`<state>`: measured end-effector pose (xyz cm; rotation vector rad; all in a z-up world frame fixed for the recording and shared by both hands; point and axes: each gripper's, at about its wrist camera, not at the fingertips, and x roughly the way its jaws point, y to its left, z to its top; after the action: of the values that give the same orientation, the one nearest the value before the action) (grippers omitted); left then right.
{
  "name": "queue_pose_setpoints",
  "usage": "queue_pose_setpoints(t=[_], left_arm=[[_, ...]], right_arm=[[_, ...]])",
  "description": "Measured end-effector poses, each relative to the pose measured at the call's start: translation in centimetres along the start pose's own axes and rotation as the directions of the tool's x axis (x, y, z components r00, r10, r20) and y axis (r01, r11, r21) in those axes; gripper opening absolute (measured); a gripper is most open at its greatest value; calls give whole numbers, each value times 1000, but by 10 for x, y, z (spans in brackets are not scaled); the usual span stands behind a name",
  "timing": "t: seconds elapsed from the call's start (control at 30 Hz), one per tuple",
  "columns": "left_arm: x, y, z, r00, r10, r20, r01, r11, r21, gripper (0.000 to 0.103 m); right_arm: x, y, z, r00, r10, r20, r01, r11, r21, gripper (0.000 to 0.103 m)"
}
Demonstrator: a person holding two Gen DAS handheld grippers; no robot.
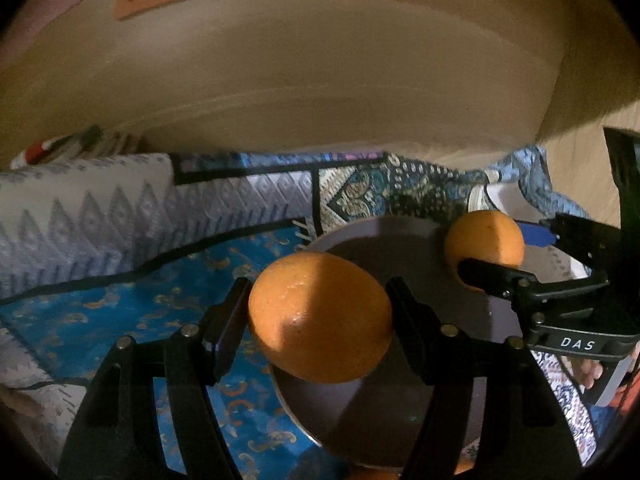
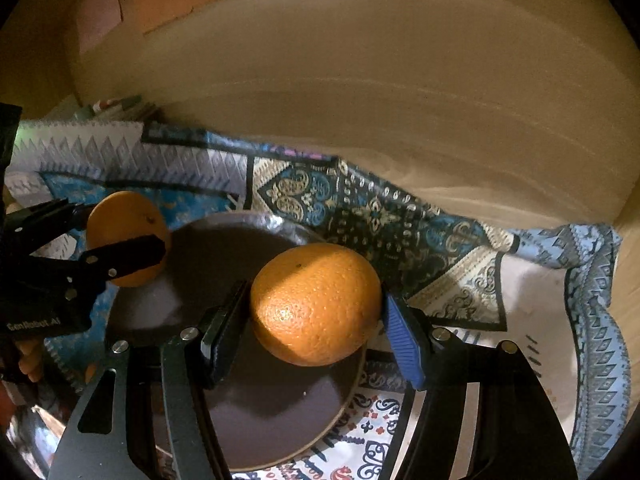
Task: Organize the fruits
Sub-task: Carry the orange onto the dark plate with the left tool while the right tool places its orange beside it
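My left gripper (image 1: 318,312) is shut on an orange (image 1: 320,320) and holds it over the left part of a dark round plate (image 1: 420,248). My right gripper (image 2: 312,308) is shut on a second orange (image 2: 316,304) over the right part of the same plate (image 2: 224,248). In the left wrist view the right gripper (image 1: 492,248) and its orange (image 1: 486,240) show at the right. In the right wrist view the left gripper (image 2: 124,236) and its orange (image 2: 124,224) show at the left. Both oranges hang above the plate.
The plate lies on a patterned blue and white cloth (image 1: 120,300), which also shows in the right wrist view (image 2: 440,240). A beige wall (image 1: 320,80) rises behind. More orange fruit (image 1: 372,474) peeks at the bottom edge of the left wrist view.
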<state>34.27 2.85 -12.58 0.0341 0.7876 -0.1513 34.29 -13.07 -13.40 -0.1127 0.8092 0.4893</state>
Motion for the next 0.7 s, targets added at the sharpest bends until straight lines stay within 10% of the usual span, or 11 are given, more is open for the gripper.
queue_pose_setpoints(t=[0.7], left_arm=[[8,5,-9,999,-10,-38,11,1000,10,85]], right_arm=[[-3,8,-1,998,47,-45,-46,999,8,64]])
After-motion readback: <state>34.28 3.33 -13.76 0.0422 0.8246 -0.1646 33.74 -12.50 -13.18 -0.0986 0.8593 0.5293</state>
